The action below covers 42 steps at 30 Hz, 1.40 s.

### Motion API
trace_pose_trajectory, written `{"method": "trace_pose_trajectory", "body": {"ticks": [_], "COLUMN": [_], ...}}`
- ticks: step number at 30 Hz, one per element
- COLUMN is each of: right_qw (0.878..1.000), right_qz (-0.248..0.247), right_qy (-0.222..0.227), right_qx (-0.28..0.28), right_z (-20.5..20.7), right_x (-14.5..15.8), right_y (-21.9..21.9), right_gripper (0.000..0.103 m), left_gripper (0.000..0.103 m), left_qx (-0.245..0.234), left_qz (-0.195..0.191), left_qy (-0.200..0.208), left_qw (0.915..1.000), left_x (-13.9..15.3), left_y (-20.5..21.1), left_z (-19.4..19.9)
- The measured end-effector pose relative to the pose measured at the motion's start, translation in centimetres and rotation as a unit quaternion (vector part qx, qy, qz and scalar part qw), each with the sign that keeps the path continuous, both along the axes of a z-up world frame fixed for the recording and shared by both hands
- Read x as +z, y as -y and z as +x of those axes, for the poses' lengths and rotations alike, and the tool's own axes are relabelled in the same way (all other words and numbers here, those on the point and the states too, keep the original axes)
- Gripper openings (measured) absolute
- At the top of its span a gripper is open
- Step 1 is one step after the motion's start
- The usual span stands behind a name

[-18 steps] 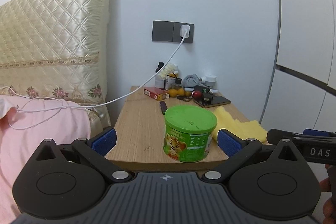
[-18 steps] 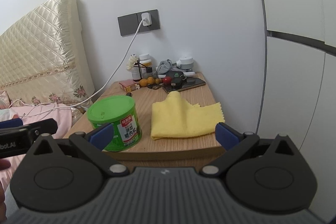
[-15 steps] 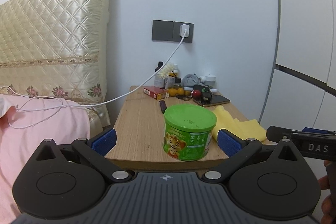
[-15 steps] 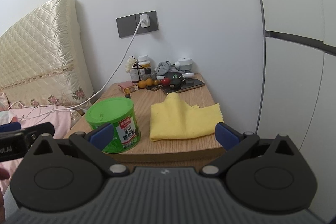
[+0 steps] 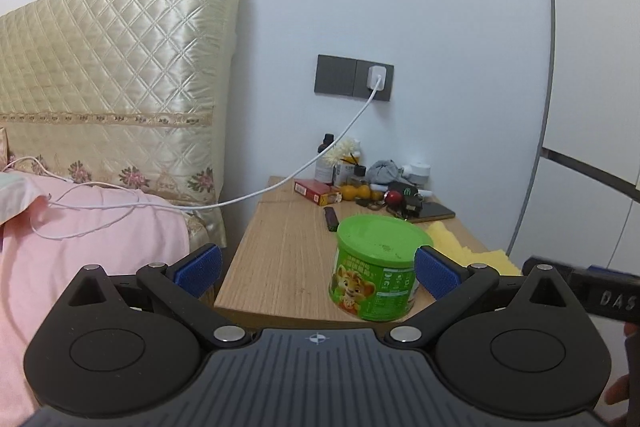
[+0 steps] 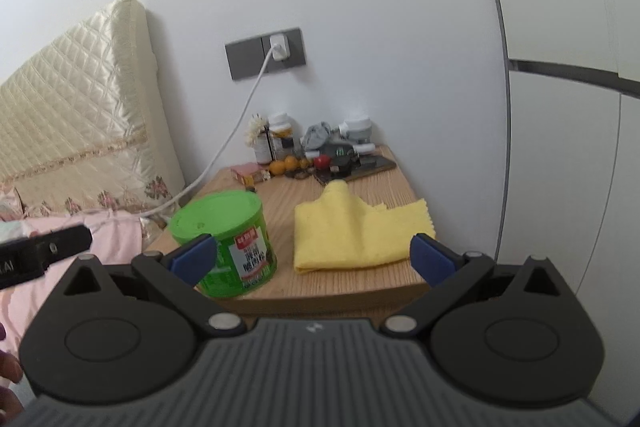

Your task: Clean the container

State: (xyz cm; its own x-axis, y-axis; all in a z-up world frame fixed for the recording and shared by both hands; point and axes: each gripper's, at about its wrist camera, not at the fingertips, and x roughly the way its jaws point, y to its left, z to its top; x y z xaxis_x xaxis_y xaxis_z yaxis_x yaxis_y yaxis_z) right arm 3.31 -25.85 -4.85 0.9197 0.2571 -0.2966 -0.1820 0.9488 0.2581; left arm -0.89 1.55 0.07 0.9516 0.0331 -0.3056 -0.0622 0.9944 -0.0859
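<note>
Room: a bedroom corner, with a wooden bedside table [image 5: 280,251] against a pale wall and a quilted headboard [image 5: 120,75] beside it.
Left gripper [image 5: 316,267]: jaws spread wide and empty, tilted slightly down toward the table's front edge.
Right gripper [image 6: 312,259]: jaws likewise wide apart and holding nothing, aimed at the same front edge.
Container [image 5: 378,267]: a green lidded can standing upright at the table's front edge, toward the front left corner in the right wrist view, long axis vertical.
Container from left gripper: just ahead and off to the right of centre, close in front of the right-hand pad, apparently not touched.
Container from right gripper: ahead on the left, partly behind the left-hand pad.
Nearer hand: by judgement the left, since the can fills more of its view.
Cloth [image 6: 360,231]: a yellow rag lying flat along the front right of the table, beside the can, squarely ahead of the right gripper.
Likely split: left steadies the can, right takes the cloth.
Back edge: small clutter [image 6: 316,151] of bottles and fruit, well clear of the can.
Wall: a charger cable [image 5: 280,187] runs from the socket toward the bed.
</note>
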Motion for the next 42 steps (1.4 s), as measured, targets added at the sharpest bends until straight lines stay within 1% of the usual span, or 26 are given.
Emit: {"method": "trace_pose_trajectory", "body": {"ticks": [4, 5, 7, 9, 13, 22, 26, 30, 35, 39, 41, 42], "right_qw": [1.000, 1.000, 1.000, 0.999, 0.999, 0.999, 0.999, 0.999, 0.999, 0.999, 0.999, 0.999], "right_qz": [0.003, 0.003, 0.001, -0.007, -0.026, -0.025, -0.024, -0.015, -0.019, -0.015, -0.016, -0.014], "right_qy": [-0.004, -0.007, -0.015, -0.022, -0.020, -0.024, -0.025, -0.029, -0.029, -0.028, -0.029, -0.029], "right_qx": [0.005, 0.008, 0.017, 0.023, 0.020, 0.018, 0.018, 0.022, 0.022, 0.022, 0.021, 0.021], "right_z": [-0.1, -0.1, 0.1, 0.2, -0.1, -0.6, -0.4, -0.3, -0.4, -0.4, -0.4, -0.4], "right_x": [0.1, 0.1, -0.1, -0.1, -0.2, -0.3, -0.1, -0.3, -0.3, -0.2, -0.2, -0.3], "right_y": [0.0, 0.0, 0.2, 0.2, 0.0, 0.2, 0.3, 0.5, 0.5, 0.6, 0.6, 0.6], "right_gripper": [0.103, 0.103, 0.103, 0.103, 0.103, 0.103, 0.103, 0.103, 0.103, 0.103, 0.103, 0.103], "left_gripper": [0.103, 0.103, 0.103, 0.103, 0.103, 0.103, 0.103, 0.103, 0.103, 0.103, 0.103, 0.103], "left_qx": [0.001, -0.007, -0.035, -0.037, -0.025, -0.030, -0.028, -0.017, -0.035, -0.048, -0.052, -0.046], "left_qz": [0.004, 0.002, -0.013, -0.027, -0.013, 0.008, 0.025, 0.048, 0.043, 0.061, 0.036, 0.034], "left_qy": [0.003, 0.002, -0.009, -0.017, -0.029, -0.043, -0.045, -0.032, -0.015, -0.020, -0.010, -0.001], "left_qw": [1.0000, 1.0000, 0.9993, 0.9988, 0.9992, 0.9986, 0.9983, 0.9982, 0.9983, 0.9968, 0.9979, 0.9984], "left_x": [-0.3, -0.3, -0.3, -0.2, -0.3, -0.4, -0.4, -0.1, 0.2, 0.1, -0.1, -0.3], "left_y": [0.0, 0.1, -0.1, -0.4, -0.2, 0.7, 1.3, 2.1, 2.4, 2.9, 2.5, 2.4], "left_z": [-0.2, -0.2, -0.1, 0.0, 0.2, 0.3, 0.3, 0.1, -0.3, -0.2, -0.5, -0.6]}}
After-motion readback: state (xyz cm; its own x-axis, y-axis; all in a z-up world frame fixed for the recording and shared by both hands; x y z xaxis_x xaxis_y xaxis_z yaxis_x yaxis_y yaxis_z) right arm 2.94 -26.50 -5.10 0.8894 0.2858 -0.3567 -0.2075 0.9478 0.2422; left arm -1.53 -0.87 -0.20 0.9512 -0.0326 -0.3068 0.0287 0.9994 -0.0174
